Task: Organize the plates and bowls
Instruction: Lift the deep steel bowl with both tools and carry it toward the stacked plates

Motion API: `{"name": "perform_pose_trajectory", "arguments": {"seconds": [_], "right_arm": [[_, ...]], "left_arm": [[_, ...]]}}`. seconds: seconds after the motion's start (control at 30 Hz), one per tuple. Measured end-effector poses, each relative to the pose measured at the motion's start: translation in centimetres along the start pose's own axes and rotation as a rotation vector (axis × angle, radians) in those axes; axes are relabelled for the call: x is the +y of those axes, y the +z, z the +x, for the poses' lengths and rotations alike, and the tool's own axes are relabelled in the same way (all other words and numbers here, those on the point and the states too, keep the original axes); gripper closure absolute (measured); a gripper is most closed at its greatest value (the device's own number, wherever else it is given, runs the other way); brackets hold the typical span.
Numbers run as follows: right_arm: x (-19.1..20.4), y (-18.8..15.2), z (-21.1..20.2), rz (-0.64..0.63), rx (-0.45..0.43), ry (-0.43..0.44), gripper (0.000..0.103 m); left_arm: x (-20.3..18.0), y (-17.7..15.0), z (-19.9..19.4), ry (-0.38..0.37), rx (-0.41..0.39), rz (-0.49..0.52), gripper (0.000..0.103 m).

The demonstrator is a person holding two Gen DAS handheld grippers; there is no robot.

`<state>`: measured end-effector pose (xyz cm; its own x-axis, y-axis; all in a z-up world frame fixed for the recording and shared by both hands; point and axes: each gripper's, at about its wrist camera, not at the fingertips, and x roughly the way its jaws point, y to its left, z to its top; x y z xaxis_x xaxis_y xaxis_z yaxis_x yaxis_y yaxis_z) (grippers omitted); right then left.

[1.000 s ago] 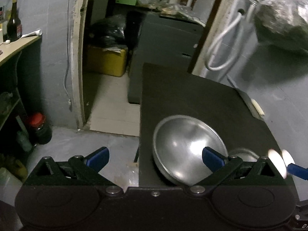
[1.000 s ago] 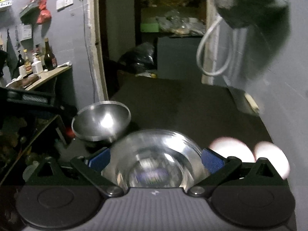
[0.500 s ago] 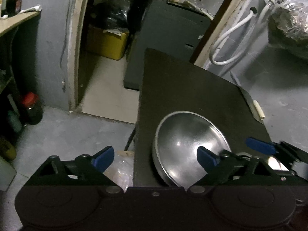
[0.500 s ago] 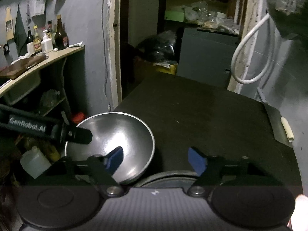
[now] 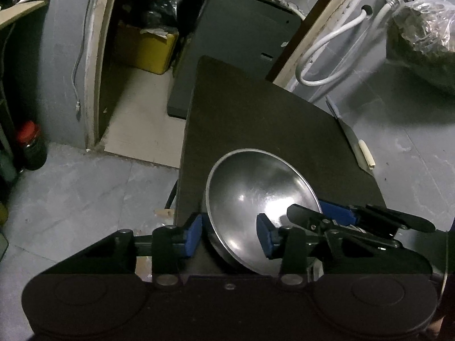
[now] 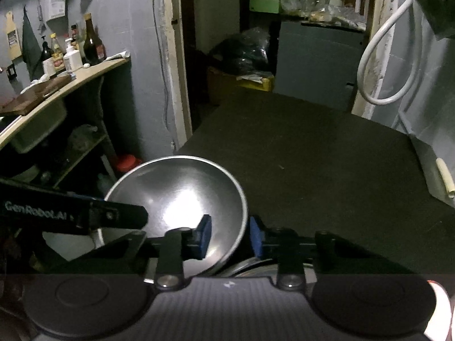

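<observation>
Steel bowl [image 5: 256, 199] between both grippers' pads

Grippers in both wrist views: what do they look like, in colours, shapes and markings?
Both match. The left gripper and right gripper have matte black bodies with two round discs, triangular black linkage arms with silver bolts, and blue rectangular pads on the fingers. The left gripper's black side arm reads "GenRobot.AI" in white in the right wrist view. No cables or sleeves visible.
</observation>
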<state>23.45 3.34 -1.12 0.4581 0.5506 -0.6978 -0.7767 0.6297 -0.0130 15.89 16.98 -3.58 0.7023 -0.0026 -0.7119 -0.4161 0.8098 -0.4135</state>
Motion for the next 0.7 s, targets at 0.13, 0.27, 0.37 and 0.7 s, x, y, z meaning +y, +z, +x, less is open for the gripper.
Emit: {"name": "perform_pose_trajectory", "arguments": {"seconds": [0.13, 0.27, 0.37, 0.7], "right_arm": [[-0.3, -0.1, -0.8, 0.018, 0.005, 0.028, 0.079], [0.0, -0.5, -2.1, 0.024, 0.011, 0.067, 0.081], [0.4, -0.9, -3.4, 0.030, 0.029, 0.101, 0.081], [-0.6, -3.5, -8.9, 0.144, 0.211, 0.276, 0.082]], "left_arm": [[0.4, -0.3, -0.7, 0.026, 0.006, -0.009, 0.076], [0.9, -0.8, -2.1, 0.031, 0.017, -0.031, 0.079], [1.0, -1.5, -3.2, 0.052, 0.060, -0.053, 0.080], [1.1, -4.8, -6.8, 0.091, 0.298, -0.139, 0.080]]}}
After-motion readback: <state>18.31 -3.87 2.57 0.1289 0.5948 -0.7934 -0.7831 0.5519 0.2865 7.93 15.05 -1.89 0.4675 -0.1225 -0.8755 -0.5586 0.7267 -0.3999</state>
